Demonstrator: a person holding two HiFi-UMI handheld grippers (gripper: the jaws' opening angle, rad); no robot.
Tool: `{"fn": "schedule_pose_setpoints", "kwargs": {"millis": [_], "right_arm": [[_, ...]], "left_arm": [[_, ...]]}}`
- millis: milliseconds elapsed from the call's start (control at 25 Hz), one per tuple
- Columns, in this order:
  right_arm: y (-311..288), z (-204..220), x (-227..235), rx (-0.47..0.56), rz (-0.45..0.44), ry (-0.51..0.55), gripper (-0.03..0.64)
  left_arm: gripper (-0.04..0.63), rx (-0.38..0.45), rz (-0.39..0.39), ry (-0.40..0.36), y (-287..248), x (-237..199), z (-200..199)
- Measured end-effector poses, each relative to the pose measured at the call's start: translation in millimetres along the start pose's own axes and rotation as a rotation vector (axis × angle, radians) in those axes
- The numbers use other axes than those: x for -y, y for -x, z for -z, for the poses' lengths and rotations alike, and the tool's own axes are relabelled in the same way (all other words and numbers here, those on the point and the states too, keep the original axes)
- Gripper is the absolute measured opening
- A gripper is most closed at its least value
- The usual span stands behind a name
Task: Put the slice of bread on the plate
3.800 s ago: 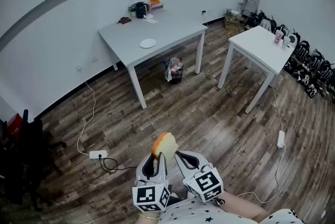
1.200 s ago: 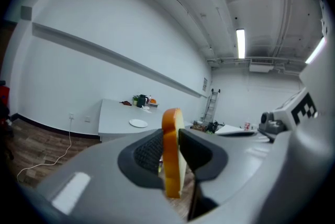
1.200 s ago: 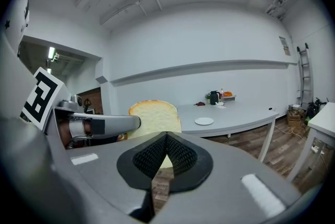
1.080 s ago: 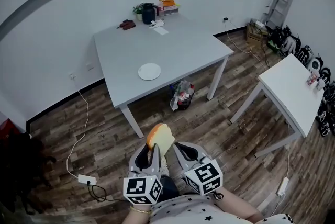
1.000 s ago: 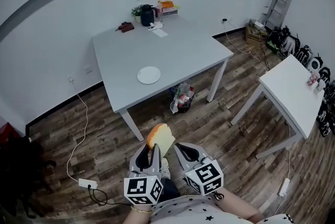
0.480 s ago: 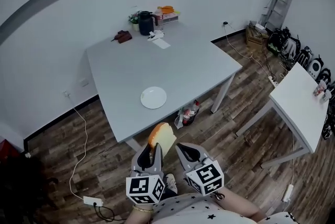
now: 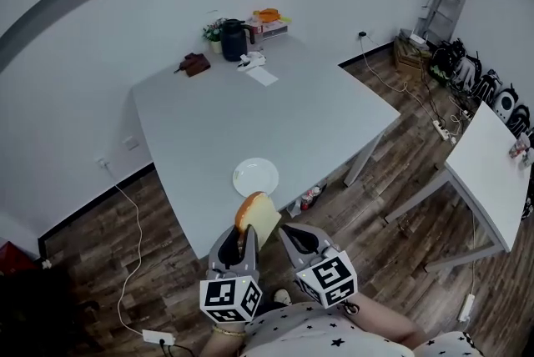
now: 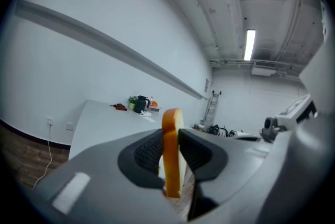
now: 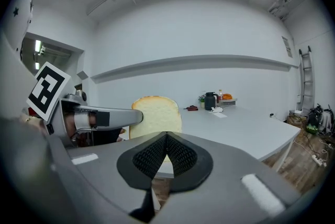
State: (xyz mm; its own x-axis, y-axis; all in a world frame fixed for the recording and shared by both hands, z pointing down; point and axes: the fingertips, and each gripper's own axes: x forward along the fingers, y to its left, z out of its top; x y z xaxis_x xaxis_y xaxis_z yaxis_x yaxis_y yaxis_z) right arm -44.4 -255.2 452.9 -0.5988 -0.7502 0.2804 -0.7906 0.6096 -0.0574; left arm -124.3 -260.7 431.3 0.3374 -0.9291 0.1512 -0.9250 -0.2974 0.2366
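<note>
Now the desk (image 7: 250, 109) fills the head view where it stood far across the room a few seconds ago, and the white plate (image 7: 255, 177), close to the desk's near edge, lies just beyond the slice of bread (image 7: 259, 216). The left gripper (image 7: 240, 235) is still clamped on the slice, holding it upright on edge in the air, while the right gripper (image 7: 292, 235) rides beside it with its jaws pressed together on nothing. The carry looks nearly done; what remains is to reach over the near edge and lay the slice on the plate.
</note>
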Motion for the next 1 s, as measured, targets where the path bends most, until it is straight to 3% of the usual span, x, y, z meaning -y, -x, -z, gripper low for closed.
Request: {"fn": "schedule_pose_setpoints", "kwargs": {"millis": [640, 1000], "right_arm": [[-70, -1, 45, -0.061, -0.001, -0.013, -0.002], [-130, -27, 105, -0.061, -0.028, 0.012, -0.002]], "left_arm": [[0.095, -0.042, -0.028, 0.052, -75, -46, 7], [0.095, -0.098, -0.056, 0.168, -145, -74, 32]]}}
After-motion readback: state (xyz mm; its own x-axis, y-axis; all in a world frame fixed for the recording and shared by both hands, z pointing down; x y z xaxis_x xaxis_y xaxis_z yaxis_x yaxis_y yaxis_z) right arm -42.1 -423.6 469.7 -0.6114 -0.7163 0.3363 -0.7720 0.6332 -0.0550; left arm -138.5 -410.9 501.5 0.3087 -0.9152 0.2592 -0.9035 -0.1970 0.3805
